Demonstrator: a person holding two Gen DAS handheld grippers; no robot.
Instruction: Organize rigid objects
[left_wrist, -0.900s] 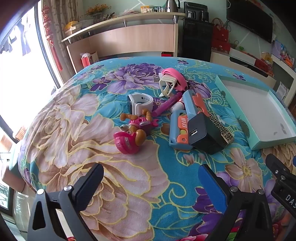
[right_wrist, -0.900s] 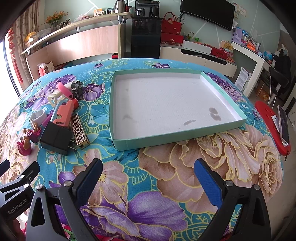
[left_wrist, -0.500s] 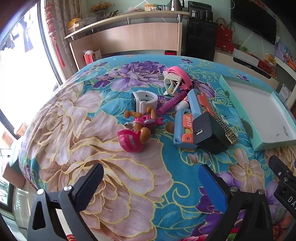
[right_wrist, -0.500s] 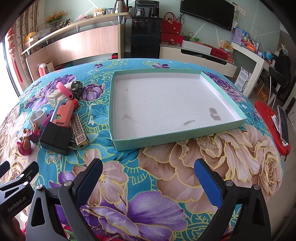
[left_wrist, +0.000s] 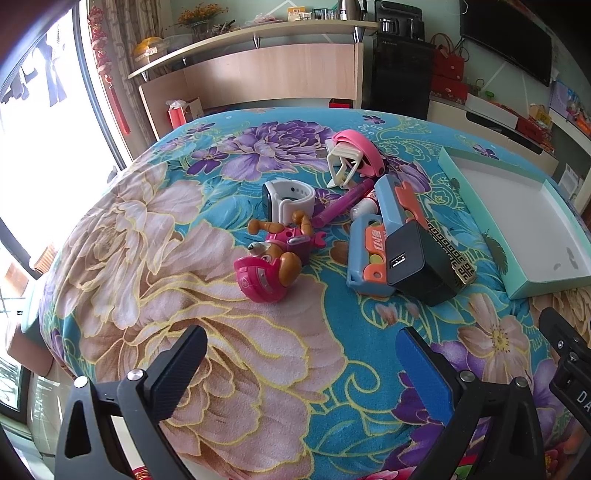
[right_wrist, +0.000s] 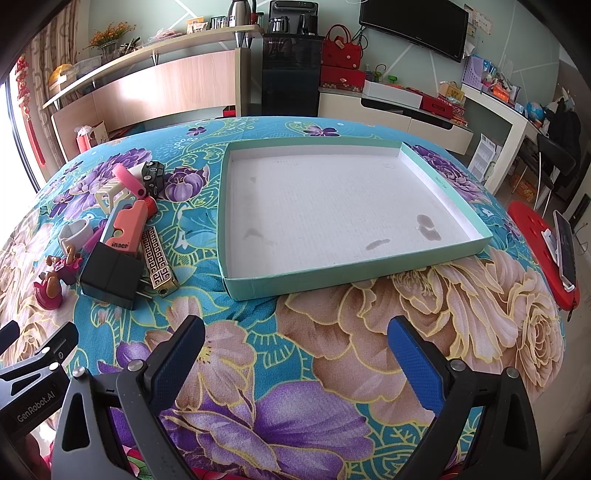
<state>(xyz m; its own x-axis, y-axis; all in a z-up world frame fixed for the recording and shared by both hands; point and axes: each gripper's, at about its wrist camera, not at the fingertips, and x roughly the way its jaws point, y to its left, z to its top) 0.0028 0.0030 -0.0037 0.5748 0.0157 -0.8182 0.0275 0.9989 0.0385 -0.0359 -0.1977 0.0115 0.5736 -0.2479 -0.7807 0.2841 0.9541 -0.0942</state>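
— How far along is the sorting?

— By my reading it hasn't begun. The teal cardboard tray (right_wrist: 447, 254) lies on the right of the surface (right_wrist: 332, 369) with nothing in it, only a few grey stains on its white, faintly ribbed floor. Everything rigid is heaped just left of the tray, none of it inside.

— What's in the heap?

— Nearest the left gripper (left_wrist: 299, 365) is a glossy pink plastic pup figure (left_wrist: 275, 258) with a rounded helmet, lying on its side. Behind it, a white smartwatch (left_wrist: 288, 195) with a curled rubbery strap and a slim purple pen (left_wrist: 341, 205). To the right, a matte black boxy charger (left_wrist: 417, 262) leans on a blue-and-orange plastic toy (left_wrist: 373, 236), touching a flat brass-coloured bar with a fret pattern (right_wrist: 159, 262). At the far end sits a pink-and-cream folding piece (left_wrist: 354, 158), with a small black toy car (right_wrist: 152, 177) just beside it.

— And the fingers?

— Both pairs are spread wide and hold nothing. The left gripper hovers near the heap; the right gripper (right_wrist: 295, 363) hovers before the tray's near wall.

— The cloth?

— Plush, floral, teal with big peonies. It should be soft enough that the hard pieces sit a little unevenly on it.
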